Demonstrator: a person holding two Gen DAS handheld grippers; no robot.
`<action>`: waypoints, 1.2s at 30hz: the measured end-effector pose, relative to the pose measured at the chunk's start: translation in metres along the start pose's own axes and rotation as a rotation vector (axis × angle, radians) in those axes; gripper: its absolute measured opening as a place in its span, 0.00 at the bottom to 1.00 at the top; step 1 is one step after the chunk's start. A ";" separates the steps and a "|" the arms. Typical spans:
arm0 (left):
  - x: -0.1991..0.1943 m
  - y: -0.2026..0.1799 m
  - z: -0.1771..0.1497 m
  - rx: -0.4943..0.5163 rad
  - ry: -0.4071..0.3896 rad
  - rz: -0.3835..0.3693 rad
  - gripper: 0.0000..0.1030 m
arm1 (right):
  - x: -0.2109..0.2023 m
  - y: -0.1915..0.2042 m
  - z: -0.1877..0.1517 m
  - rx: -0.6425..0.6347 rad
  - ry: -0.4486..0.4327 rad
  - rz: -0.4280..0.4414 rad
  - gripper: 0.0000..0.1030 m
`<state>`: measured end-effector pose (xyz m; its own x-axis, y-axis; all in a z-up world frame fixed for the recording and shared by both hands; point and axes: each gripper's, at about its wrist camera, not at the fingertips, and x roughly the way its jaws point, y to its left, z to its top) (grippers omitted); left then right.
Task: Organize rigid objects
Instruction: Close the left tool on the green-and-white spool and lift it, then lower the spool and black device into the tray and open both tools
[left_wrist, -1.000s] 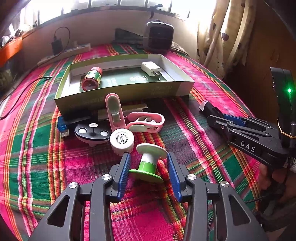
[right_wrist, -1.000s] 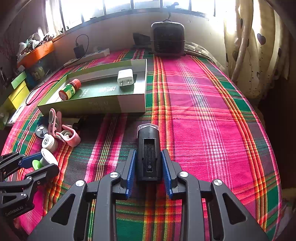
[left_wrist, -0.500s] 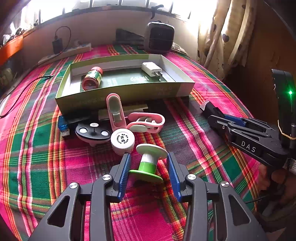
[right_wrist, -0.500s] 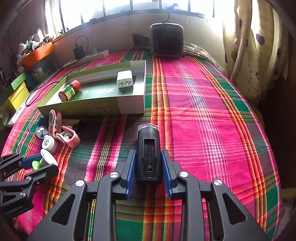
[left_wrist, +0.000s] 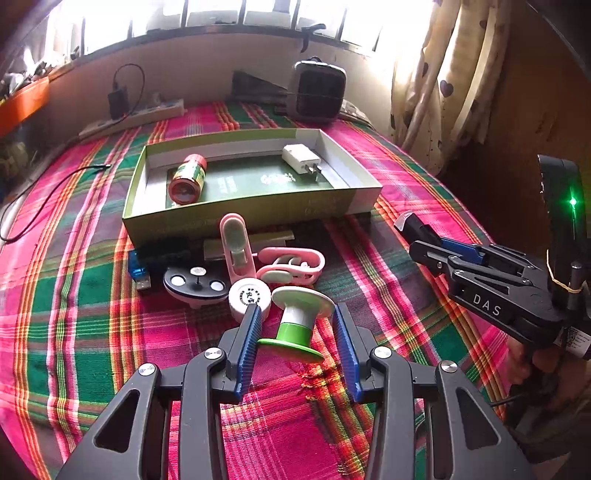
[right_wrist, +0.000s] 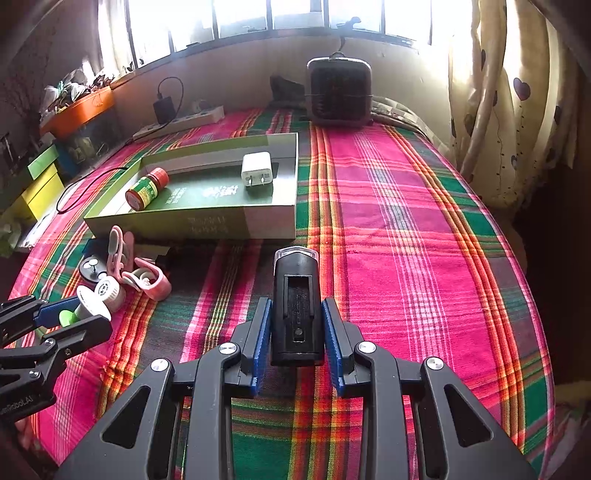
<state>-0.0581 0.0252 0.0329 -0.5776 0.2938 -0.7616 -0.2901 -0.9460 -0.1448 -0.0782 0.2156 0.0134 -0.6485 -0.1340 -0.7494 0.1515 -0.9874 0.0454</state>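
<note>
Left side of the bed, near edge: left gripper (left_wrist: 297, 334) straddles the green-and-white spool (left_wrist: 300, 322). Left pad looks to touch the green flange, right pad stands clear, so jaws are apart, not clamped. I judge the spool light, hard plastic, with slick flanges likely to roll or tip; best taken across the narrow waist.

Just beyond it is the loose pile: white round cap (left_wrist: 249, 296), black disc (left_wrist: 195, 283), two pink clips (left_wrist: 255, 254), blue USB stick (left_wrist: 138, 270).

Far centre: green box (left_wrist: 240, 218), holding a red-capped bottle (left_wrist: 187, 178) on its side and a white charger (left_wrist: 301, 158), well apart from each other.

Right: right gripper (right_wrist: 297, 332) is clamped on the black light (right_wrist: 296, 306), pads against both flat sides at the near half, lens end pointing toward the box. Stiff housing, probably heavier than the spool; the clear lens looks like the fragile part, so I keep the hold on the body.
</note>
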 end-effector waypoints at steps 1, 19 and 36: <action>-0.001 -0.001 0.001 0.001 -0.002 -0.002 0.37 | -0.001 0.000 0.001 -0.001 -0.003 0.002 0.28; -0.012 0.015 0.037 -0.009 -0.052 -0.003 0.37 | -0.010 0.010 0.031 -0.046 -0.041 0.037 0.28; 0.011 0.041 0.084 -0.040 -0.062 -0.016 0.37 | 0.015 0.018 0.071 -0.075 -0.022 0.098 0.28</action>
<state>-0.1401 0.0010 0.0718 -0.6200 0.3159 -0.7182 -0.2701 -0.9454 -0.1826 -0.1385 0.1900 0.0500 -0.6437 -0.2322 -0.7292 0.2699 -0.9605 0.0677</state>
